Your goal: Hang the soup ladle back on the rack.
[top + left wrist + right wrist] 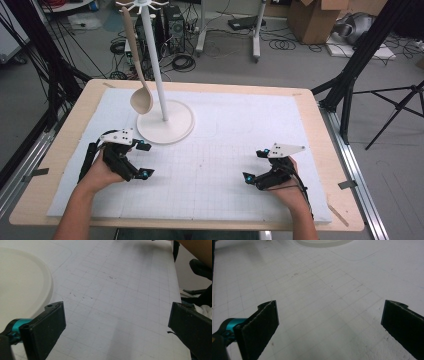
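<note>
A cream wooden spoon [136, 65] hangs from the hooks at the top of a white stand [156, 60], bowl downward, above the stand's round base [172, 127]. My left gripper [143, 160] rests low at the left of the mat, just in front of that base, open with nothing between its pads [47, 327]. The base's rim [37, 285] lies at the left in the left gripper view. My right gripper [254, 165] sits at the right of the mat, open and empty, its pads [262, 325] wide apart over the gridded mat. The base's edge [324, 243] lies far ahead.
A white gridded mat [215, 145] covers most of the wooden table [325, 150]. Black tripod legs [350, 75] stand off the table's right side, dark stand legs and cables off its left and far sides. Cardboard boxes [315, 20] lie on the floor beyond.
</note>
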A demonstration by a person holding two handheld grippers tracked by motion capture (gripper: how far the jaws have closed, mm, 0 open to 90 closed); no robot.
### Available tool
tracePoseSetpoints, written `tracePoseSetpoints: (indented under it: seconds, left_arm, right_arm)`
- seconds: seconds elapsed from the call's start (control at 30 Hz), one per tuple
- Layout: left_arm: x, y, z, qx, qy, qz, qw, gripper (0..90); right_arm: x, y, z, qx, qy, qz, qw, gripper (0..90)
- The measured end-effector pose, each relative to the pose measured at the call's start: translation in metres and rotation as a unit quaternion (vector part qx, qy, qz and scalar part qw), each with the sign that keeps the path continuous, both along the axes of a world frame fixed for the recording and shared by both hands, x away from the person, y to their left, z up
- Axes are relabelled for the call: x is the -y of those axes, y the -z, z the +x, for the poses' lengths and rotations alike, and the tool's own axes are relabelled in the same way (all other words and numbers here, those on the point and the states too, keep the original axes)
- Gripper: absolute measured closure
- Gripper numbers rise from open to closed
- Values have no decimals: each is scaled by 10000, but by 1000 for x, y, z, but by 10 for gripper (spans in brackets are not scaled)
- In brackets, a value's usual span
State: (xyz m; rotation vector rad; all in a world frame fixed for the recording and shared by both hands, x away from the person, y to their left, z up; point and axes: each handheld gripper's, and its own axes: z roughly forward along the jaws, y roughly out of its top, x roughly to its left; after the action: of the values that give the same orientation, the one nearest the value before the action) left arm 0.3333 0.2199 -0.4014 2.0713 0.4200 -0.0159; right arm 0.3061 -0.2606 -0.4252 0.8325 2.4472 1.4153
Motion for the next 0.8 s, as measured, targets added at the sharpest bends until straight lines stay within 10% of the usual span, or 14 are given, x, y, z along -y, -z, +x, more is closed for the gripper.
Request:
tracePoseSetpoints:
  seconds: [0.8]
  left_arm:
    - [-15,-1,0,83,-285,-161,9994,17]
  right_arm:
    - [0,2,1,-44,-1,63,10000,3]
